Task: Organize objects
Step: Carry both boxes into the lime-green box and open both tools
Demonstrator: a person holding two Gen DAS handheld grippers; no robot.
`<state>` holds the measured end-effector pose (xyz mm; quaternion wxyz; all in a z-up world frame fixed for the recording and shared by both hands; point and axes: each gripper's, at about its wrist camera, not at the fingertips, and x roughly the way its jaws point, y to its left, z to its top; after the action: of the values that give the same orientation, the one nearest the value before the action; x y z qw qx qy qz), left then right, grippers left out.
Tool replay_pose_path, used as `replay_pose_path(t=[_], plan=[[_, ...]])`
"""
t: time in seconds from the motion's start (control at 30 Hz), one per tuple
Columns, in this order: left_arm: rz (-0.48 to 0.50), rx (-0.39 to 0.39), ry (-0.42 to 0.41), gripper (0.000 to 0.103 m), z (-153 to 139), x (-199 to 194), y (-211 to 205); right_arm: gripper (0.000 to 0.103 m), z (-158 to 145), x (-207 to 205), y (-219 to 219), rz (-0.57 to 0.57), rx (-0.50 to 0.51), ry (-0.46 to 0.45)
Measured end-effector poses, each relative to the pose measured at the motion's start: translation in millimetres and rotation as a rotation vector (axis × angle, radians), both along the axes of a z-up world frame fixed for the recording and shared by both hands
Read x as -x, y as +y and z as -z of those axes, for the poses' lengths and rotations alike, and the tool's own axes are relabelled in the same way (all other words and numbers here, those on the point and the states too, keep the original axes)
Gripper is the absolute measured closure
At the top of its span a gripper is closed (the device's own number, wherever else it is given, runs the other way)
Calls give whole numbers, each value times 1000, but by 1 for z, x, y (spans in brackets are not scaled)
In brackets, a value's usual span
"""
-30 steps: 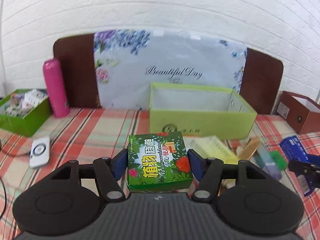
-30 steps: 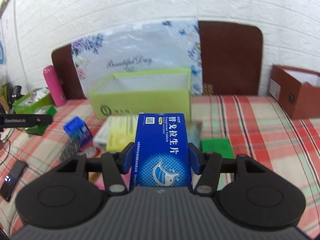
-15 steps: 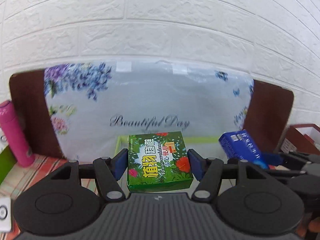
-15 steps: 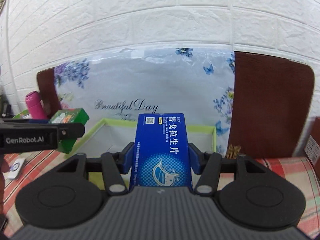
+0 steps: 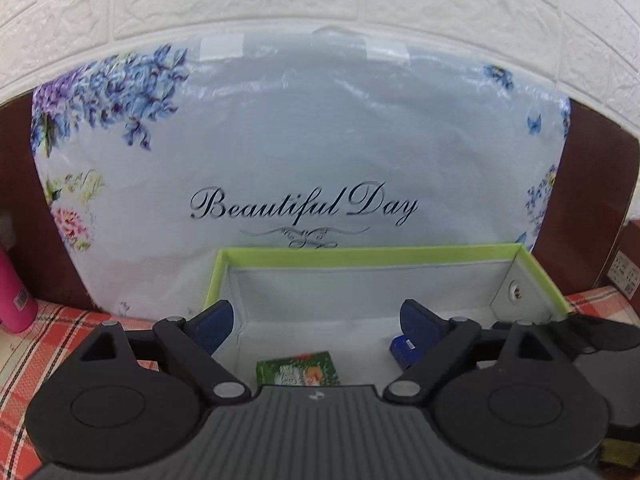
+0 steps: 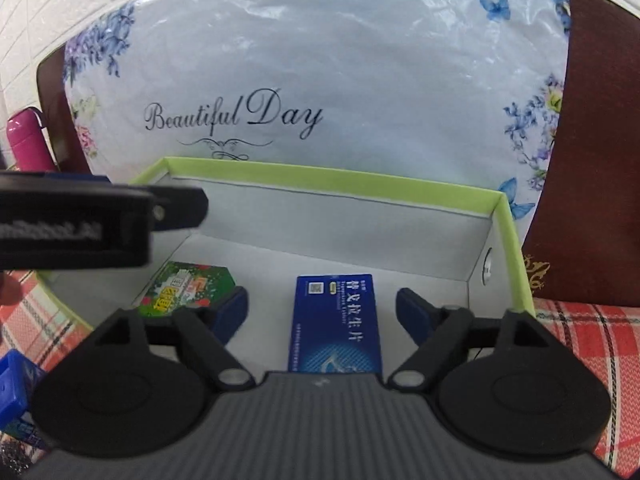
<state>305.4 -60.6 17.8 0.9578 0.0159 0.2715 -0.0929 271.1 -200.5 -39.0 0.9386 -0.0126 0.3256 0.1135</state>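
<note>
In the left wrist view, the left gripper (image 5: pixel 316 316) hangs spread and empty over the lime-green cardboard box (image 5: pixel 368 253); the small green floral carton (image 5: pixel 298 372) lies flat on its white floor, apparently released for storing.

In the right wrist view, the right gripper (image 6: pixel 322 306) gapes likewise above the flat blue medicine carton (image 6: pixel 336 320), lying beside the green one.

surface: plaid cloth (image 6: pixel 580 332) | on it: green box (image 6: pixel 328 180), pink bottle (image 6: pixel 24 140)
</note>
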Motion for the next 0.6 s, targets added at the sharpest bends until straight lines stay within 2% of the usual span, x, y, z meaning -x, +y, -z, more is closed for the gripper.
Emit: replay_pose_path(t=[0.1, 0.17, 0.33, 0.5, 0.6], plan=[[-7, 0, -19, 10, -7, 13, 6, 0, -15, 17, 0, -1, 11, -46], [-19, 4, -57, 10, -18, 27, 10, 0, -35, 32, -2, -1, 25, -115], [-28, 8, -118, 8, -54, 64, 13, 0, -80, 68, -21, 37, 3, -211], [-2, -28, -131, 8, -83, 114, 11, 0, -116, 122, -43, 55, -66, -272], [23, -25, -158, 8, -87, 151, 13, 0, -129, 166, -51, 50, -94, -299]])
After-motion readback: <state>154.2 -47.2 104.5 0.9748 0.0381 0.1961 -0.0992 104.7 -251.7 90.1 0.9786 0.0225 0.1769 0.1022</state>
